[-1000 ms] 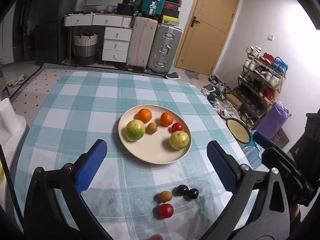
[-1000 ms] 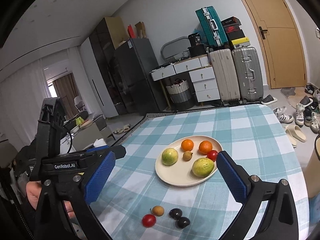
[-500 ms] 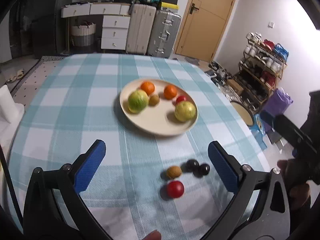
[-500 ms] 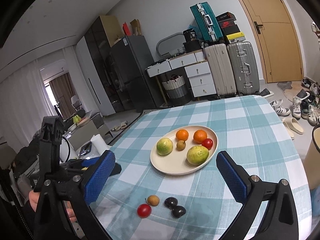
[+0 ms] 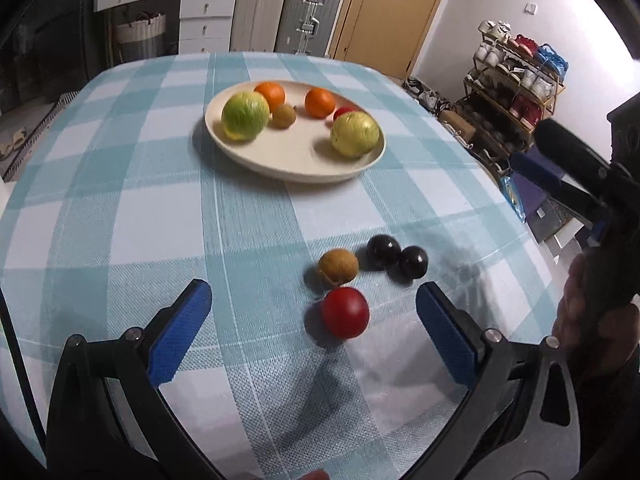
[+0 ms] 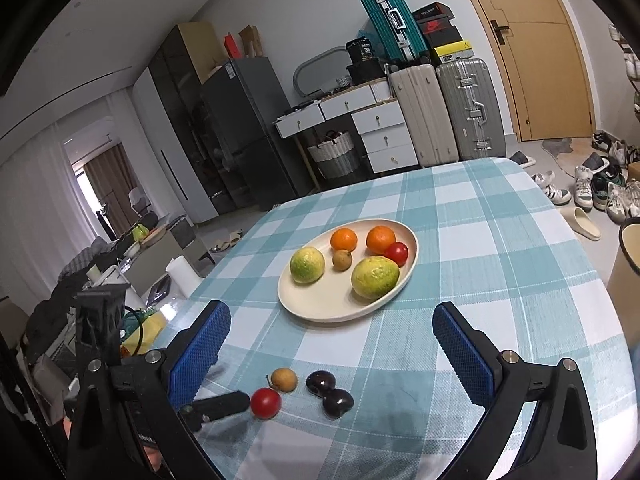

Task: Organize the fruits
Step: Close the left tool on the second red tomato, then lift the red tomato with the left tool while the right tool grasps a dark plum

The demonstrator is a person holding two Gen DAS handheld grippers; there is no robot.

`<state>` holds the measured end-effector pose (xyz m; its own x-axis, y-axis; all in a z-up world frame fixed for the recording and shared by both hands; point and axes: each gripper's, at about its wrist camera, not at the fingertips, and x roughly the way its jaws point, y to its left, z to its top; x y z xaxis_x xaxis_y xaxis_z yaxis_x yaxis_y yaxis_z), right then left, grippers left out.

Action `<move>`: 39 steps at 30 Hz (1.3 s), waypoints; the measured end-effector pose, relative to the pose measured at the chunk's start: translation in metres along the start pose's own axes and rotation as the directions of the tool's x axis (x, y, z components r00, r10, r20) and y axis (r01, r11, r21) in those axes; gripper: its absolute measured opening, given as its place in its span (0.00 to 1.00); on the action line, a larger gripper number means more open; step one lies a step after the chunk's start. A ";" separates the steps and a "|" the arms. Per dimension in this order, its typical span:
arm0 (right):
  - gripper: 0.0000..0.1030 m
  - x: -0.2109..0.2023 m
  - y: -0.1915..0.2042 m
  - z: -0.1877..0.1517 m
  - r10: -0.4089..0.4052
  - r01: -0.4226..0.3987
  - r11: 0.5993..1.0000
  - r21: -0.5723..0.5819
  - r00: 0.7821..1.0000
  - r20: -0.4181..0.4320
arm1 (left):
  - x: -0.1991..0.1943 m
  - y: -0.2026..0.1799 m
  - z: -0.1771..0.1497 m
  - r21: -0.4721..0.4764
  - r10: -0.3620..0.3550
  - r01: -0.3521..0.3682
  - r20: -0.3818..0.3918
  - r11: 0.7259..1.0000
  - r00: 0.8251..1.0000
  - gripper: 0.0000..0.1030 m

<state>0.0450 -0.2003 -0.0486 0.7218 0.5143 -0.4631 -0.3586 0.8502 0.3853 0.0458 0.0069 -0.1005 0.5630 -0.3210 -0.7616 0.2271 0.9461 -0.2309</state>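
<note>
A cream plate [image 5: 296, 162] [image 6: 320, 306] on the checked tablecloth holds two green-yellow round fruits, two oranges [image 5: 319, 102], a small brown fruit and a red one. Loose on the cloth lie a red tomato-like fruit [image 5: 345, 312] [image 6: 265, 402], a brown fruit [image 5: 338, 266] [image 6: 284, 379] and two dark plums [image 5: 398, 258] [image 6: 330, 394]. My left gripper [image 5: 312, 334] is open, low over the cloth, with the red fruit between its blue fingers. My right gripper [image 6: 330, 350] is open above the loose fruits, holding nothing. One finger of the left gripper [image 6: 218, 404] reaches beside the red fruit in the right wrist view.
The table's right edge drops off near a shoe rack [image 5: 516, 76] and a purple bag. Suitcases [image 6: 444, 112], white drawers [image 6: 360, 128] and a wooden door [image 6: 528, 48] stand beyond the far edge. A hand [image 5: 592, 328] holds the right gripper at the table's right side.
My left gripper has dropped and moved forward toward the loose fruits, so the red one now lies between its fingers. The right gripper has tilted slightly nearer the table.
</note>
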 end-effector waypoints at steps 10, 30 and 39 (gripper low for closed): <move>1.00 0.003 -0.009 -0.008 -0.005 0.005 1.000 0.017 1.000 -0.015 | 0.017 -0.017 -0.007 0.102 0.015 -0.012 -0.025 0.995 1.000 0.90; 1.00 0.006 -0.018 -0.012 -0.009 0.010 1.000 0.016 0.996 -0.088 | 0.017 -0.005 -0.009 0.064 -0.127 0.132 -0.085 0.989 0.988 0.24; 1.00 0.026 -0.017 -0.038 -0.015 0.015 1.000 -0.001 0.975 -0.223 | 0.004 0.009 -0.010 0.022 -0.140 0.142 -0.059 0.990 0.988 0.24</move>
<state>0.0475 -0.1971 -0.0974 0.5768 0.5139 -0.6350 -0.3488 0.8579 0.3774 0.0424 0.0149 -0.1113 0.4775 -0.4474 -0.7562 0.3221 0.8899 -0.3231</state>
